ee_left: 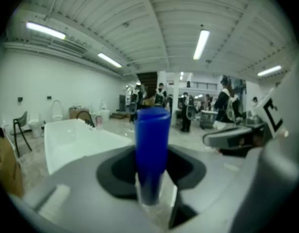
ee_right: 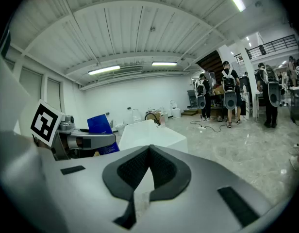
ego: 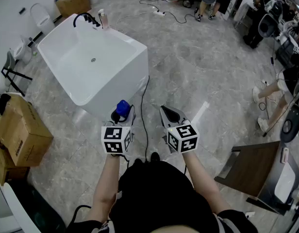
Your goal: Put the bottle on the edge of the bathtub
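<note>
Gripping the blue bottle point(ee_left: 152, 149) upright in the left gripper point(ego: 121, 116), jaws pressed on its lower part, blue top end sticking out past the tips. Hanging above the grey floor point(ego: 198, 67), just short of the near corner of the bathtub point(ego: 140, 47), which lies ahead and a little to the left of that gripper. Not over the rim yet, not set down.

Holding nothing in the right gripper point(ee_right: 148, 164), jaws closed together, just beside the left one on its right.

By the look of it: pick-up done, carry about halfway. Left to do: reach forward over the tub's edge, lower the bottle onto the flat rim, open the jaws.

Farther ahead of the tongs, at the tub's far end, a black faucet point(ego: 85, 17). Left of the left gripper, a cardboard box point(ego: 21, 130) on the floor.
</note>
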Demonstrator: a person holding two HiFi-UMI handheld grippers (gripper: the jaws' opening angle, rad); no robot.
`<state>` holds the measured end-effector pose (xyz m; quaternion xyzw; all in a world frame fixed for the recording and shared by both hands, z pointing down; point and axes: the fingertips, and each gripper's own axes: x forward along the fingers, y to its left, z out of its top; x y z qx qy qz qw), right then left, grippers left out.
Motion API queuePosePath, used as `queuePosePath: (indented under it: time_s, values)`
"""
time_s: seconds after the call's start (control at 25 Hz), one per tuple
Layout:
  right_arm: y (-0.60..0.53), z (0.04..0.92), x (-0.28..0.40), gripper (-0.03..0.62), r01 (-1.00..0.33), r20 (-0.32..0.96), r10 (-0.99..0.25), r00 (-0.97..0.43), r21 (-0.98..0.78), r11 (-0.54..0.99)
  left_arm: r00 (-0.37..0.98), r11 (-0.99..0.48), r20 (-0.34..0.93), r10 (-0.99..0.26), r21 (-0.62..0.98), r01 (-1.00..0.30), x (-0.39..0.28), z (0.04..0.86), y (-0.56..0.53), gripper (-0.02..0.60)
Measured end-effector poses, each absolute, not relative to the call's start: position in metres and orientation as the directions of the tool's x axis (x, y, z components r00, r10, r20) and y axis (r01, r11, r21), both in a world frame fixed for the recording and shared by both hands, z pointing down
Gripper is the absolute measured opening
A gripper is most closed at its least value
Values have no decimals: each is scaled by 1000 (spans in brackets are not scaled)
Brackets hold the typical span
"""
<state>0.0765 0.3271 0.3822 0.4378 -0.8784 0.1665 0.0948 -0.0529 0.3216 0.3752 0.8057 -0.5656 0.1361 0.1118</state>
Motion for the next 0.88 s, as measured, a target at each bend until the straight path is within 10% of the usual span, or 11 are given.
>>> queuePosePath:
  time_s: [0.88]
  values:
    - [304,398,106,3,-808,333,-736,-589,-258,530,289,-292,370,-883,49,-955,-44,383,294,158]
